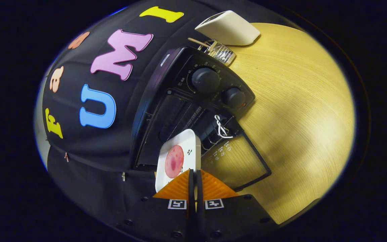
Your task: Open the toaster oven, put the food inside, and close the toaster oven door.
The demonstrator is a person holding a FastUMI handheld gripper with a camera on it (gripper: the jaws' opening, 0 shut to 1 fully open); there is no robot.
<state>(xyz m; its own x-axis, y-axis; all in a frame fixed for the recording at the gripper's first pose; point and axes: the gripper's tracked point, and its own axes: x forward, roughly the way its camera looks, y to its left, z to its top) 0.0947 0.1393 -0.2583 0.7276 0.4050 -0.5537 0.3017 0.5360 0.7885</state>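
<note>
The gripper (195, 178) pinches the near rim of a white rectangular plate (188, 143) carrying a round pink slice of food (174, 161), its fingers pressed nearly together on it. Just ahead stands the black toaster oven (193, 101), its glass door (235, 164) swung open beside the fingers, a white cord (221, 127) looped at its handle. Beyond the oven lie a wire rack (221, 53) and a cream plastic box (228, 28) on the pale wooden table (297, 117).

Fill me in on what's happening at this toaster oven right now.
The hand-held tongs are shut on the edge of a white plate carrying a round pink slice of food. The plate hangs at the mouth of the black toaster oven, whose glass door lies open over the wooden table. The food is not yet set down inside.
</note>
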